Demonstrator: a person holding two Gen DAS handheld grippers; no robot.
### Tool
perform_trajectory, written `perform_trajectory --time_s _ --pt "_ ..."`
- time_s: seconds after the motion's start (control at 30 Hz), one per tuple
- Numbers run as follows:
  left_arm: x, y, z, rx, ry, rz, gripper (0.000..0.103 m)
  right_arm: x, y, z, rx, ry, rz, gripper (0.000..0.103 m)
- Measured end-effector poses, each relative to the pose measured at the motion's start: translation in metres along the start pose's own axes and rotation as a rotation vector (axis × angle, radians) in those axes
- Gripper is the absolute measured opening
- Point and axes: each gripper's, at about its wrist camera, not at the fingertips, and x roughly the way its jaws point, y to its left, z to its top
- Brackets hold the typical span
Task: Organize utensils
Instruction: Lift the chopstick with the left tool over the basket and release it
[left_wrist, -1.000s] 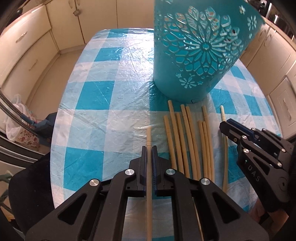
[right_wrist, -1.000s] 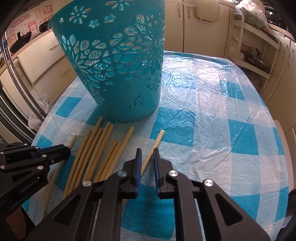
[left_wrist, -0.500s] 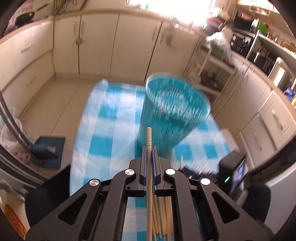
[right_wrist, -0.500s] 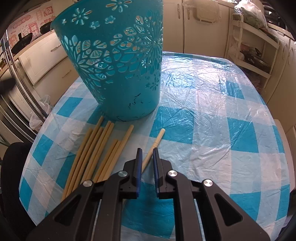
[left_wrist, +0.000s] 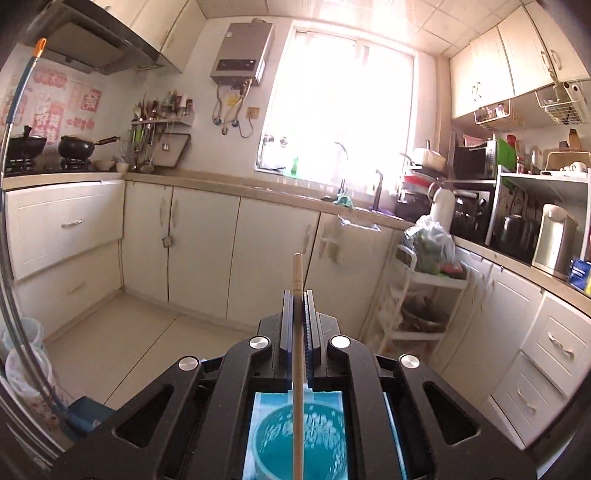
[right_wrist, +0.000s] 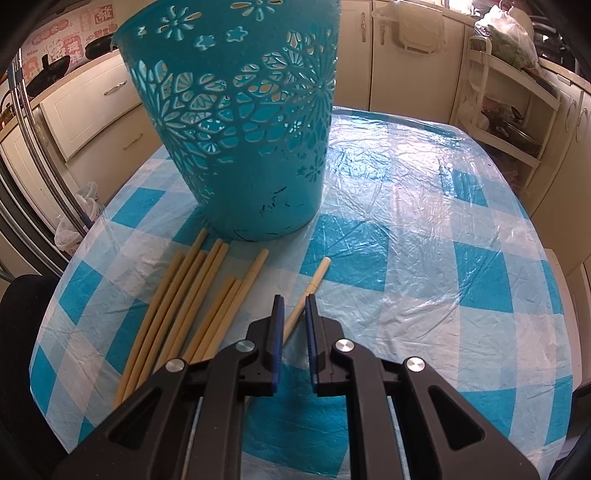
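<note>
Holding one slim, stiff, light bamboo chopstick (left_wrist: 297, 332) near its top above the teal perforated plastic basket (right_wrist: 240, 122), left gripper (left_wrist: 297, 299) jaws clamped; right gripper (right_wrist: 292, 306) jaws narrowly parted, empty.

The left gripper (left_wrist: 297, 306) is raised and points level across the room, its 2 blue-padded fingers pressed in on a chopstick (left_wrist: 297, 354) that runs straight down the gap between them and pokes out past the tips. The right gripper (right_wrist: 293, 314) is held low and tilted downward, its 2 fingers parted by a narrow gap, nothing clamped between them.
</note>
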Motion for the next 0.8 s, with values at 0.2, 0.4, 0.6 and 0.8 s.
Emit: perform_trajectory --time_s 0.2,0.4,0.6,0.8 --pt "0.042 -0.008 -0.01 -0.037 -0.019 0.035 0.005 0.0 0.001 0.0 -0.004 -0.005 0.0 0.012" --pt "0.067 -0.002 -0.03 -0.052 -0.01 0.058 0.005 0.001 0.0 0.0 0.006 -0.005 0.008 0.012" --pt "0.078 0.01 -0.061 -0.05 0.051 0.076 0.005 0.001 -0.004 0.002 0.012 -0.004 0.014 0.012" --pt "0.076 0.022 -0.087 -0.038 0.109 0.099 0.005 0.001 -0.005 0.003 0.014 -0.003 0.018 0.012"
